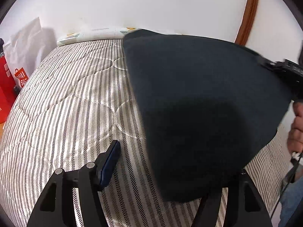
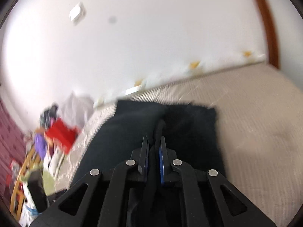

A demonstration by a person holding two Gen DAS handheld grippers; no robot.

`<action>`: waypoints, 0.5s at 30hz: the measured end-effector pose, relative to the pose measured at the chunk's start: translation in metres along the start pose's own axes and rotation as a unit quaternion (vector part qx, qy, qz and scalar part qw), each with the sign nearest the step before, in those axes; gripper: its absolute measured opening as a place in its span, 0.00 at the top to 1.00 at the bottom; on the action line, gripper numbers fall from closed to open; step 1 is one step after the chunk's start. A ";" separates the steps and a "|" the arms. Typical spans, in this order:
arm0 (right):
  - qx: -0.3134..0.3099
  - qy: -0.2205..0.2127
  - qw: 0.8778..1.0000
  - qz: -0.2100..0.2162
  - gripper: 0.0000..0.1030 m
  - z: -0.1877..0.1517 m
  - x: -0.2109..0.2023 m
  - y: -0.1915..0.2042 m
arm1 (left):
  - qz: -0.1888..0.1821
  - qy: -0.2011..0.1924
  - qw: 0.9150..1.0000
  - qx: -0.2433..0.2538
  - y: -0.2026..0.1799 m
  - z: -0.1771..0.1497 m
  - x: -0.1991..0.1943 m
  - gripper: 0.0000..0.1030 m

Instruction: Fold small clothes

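A dark navy garment (image 1: 198, 98) hangs in the air over the striped bed (image 1: 66, 104). In the left wrist view it covers my left gripper's right finger; the left finger (image 1: 110, 162) stands clear, with a wide gap. My left gripper (image 1: 161, 170) looks open. My right gripper (image 1: 280, 68) shows at the right edge of that view, holding the garment's upper corner. In the right wrist view, my right gripper (image 2: 153, 151) is shut on a fold of the garment (image 2: 132, 132), which hangs down in front.
The bed runs along a white wall, with a patterned pillow (image 1: 98, 35) at its head. Red and white bags (image 1: 17, 71) stand at the bed's left side. A wooden frame (image 1: 250, 11) is at the far right. Clutter (image 2: 37, 151) lies on the floor.
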State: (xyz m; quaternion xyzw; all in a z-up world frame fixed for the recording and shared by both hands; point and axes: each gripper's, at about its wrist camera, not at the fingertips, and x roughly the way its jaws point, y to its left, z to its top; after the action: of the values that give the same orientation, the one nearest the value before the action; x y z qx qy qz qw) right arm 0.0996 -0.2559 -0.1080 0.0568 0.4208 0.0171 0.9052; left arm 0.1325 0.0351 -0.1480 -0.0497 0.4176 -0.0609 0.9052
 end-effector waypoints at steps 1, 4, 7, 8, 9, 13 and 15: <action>0.005 -0.012 1.000 -0.005 0.92 0.000 -0.011 -0.007 | 0.000 0.001 1.000 0.003 -0.002 0.000 0.001 0.37; 0.014 -0.012 0.999 -0.026 0.92 -0.011 -0.027 -0.030 | 0.003 0.001 1.000 0.011 -0.006 0.000 0.002 0.37; 0.030 0.031 0.998 -0.050 0.91 -0.036 -0.012 -0.049 | 0.000 0.002 1.000 0.011 -0.007 0.000 0.002 0.37; 0.040 0.045 0.997 -0.050 0.91 -0.043 -0.007 -0.053 | -0.004 0.000 1.000 0.010 -0.007 0.000 0.001 0.38; 0.047 0.052 0.996 -0.047 0.90 -0.049 -0.005 -0.056 | -0.017 -0.006 1.000 0.009 -0.007 -0.001 -0.003 0.41; 0.052 0.048 0.996 -0.047 0.85 -0.051 -0.015 -0.057 | -0.033 -0.027 0.999 0.022 -0.010 -0.005 -0.014 0.40; 0.047 0.048 0.996 -0.052 0.85 -0.053 -0.016 -0.056 | -0.031 -0.022 0.999 0.026 -0.015 -0.004 -0.007 0.40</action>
State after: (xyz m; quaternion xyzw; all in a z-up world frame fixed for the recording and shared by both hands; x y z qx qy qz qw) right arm 0.0483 -0.3076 -0.1361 0.0763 0.4661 -0.0469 0.8802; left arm 0.1238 0.0208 -0.1428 -0.0408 0.3943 -0.0986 0.9128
